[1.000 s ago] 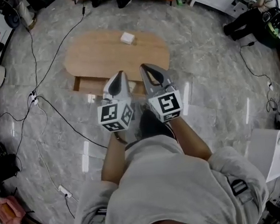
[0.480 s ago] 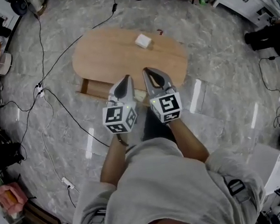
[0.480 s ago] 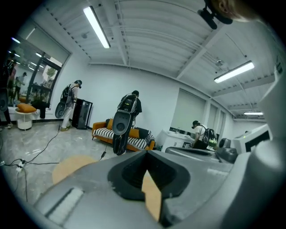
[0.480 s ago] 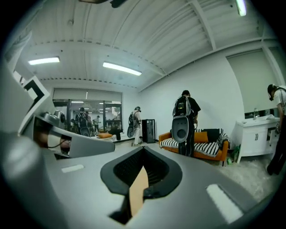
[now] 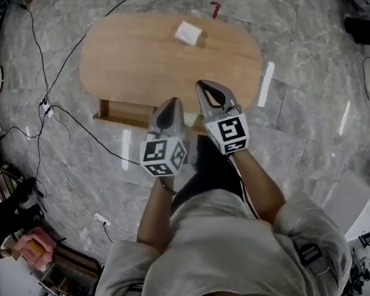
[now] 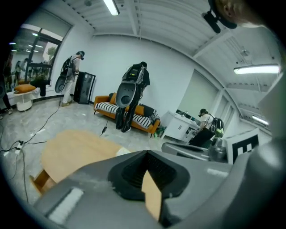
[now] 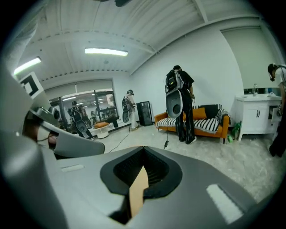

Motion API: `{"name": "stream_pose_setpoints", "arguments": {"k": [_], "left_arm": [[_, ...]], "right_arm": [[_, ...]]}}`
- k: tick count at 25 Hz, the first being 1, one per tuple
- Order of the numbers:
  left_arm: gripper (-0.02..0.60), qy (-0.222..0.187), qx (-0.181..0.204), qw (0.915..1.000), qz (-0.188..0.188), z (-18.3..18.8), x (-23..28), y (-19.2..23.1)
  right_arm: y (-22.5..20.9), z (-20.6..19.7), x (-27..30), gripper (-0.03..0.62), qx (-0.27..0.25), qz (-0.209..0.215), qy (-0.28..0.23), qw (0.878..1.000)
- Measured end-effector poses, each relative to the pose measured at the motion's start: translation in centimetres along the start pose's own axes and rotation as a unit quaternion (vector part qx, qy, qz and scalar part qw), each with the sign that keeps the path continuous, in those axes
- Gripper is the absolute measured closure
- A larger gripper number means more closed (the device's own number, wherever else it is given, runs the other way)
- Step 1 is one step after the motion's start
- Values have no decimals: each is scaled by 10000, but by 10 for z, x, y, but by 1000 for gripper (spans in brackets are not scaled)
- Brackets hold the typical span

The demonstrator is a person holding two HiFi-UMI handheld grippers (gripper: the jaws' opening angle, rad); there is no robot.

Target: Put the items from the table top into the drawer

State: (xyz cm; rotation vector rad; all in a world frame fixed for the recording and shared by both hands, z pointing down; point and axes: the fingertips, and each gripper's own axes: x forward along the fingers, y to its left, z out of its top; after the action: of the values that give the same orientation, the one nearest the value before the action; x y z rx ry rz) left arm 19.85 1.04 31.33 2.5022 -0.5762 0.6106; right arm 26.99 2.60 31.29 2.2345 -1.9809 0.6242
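An oval wooden table (image 5: pixel 144 57) stands on the marble floor ahead of me. A small white box (image 5: pixel 187 32) lies near its far edge, and the left gripper view shows this white box (image 6: pixel 122 151) just over the jaws. A wooden drawer (image 5: pixel 113 110) sticks out from under the table's near-left side. My left gripper (image 5: pixel 170 104) and right gripper (image 5: pixel 206 85) hang side by side over the table's near edge, apart from the box. Both are shut with nothing between the jaws. The left gripper (image 6: pixel 145 154) and right gripper (image 7: pixel 143 152) show closed tips in their own views.
Black cables (image 5: pixel 52 118) and a power strip (image 5: pixel 101 218) run across the floor at left. A small red thing (image 5: pixel 216 9) lies just beyond the table. People with backpacks (image 6: pixel 132 96) stand by an orange striped sofa (image 7: pixel 203 118). White cabinets (image 7: pixel 259 114) line the right.
Both grippers have dropped lower and moved forward toward the table's near edge. The head view has closed in, so the table looks larger. The jaws stayed shut.
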Motion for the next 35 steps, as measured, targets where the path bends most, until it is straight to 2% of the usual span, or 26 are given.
{"name": "stream_pose_setpoints", "arguments": {"k": [6, 9, 11, 16, 19, 25, 26, 28, 35], "left_arm": [[561, 555, -328, 9979, 76, -40, 71, 22], [561, 585, -547, 9966, 175, -53, 88, 27], [561, 575, -532, 9967, 203, -53, 99, 37], [561, 590, -595, 9961, 263, -70, 122, 67], [561, 621, -798, 9946, 248, -94, 139, 84], [561, 674, -1071, 9914, 333, -130, 160, 105], [561, 665, -1091, 9912, 349, -133, 162, 108], [561, 624, -1141, 9907, 392, -138, 166, 117], [561, 486, -1444, 9864, 610, -155, 177, 142]], "right_arm": [[-31, -62, 54, 586, 284, 104, 396, 9988], [-40, -85, 66, 588, 416, 127, 607, 9972], [-47, -92, 78, 587, 395, 119, 665, 9969], [-66, -112, 112, 587, -110, 104, 825, 9965], [-78, -123, 139, 588, -607, 58, 934, 9938], [-95, -141, 180, 585, -1111, 205, 1275, 9854], [-101, -147, 188, 569, -1169, 191, 1376, 9834], [-113, -159, 206, 456, -1239, 192, 1613, 9789], [-147, -198, 259, 389, -1911, 318, 2387, 9516]]}}
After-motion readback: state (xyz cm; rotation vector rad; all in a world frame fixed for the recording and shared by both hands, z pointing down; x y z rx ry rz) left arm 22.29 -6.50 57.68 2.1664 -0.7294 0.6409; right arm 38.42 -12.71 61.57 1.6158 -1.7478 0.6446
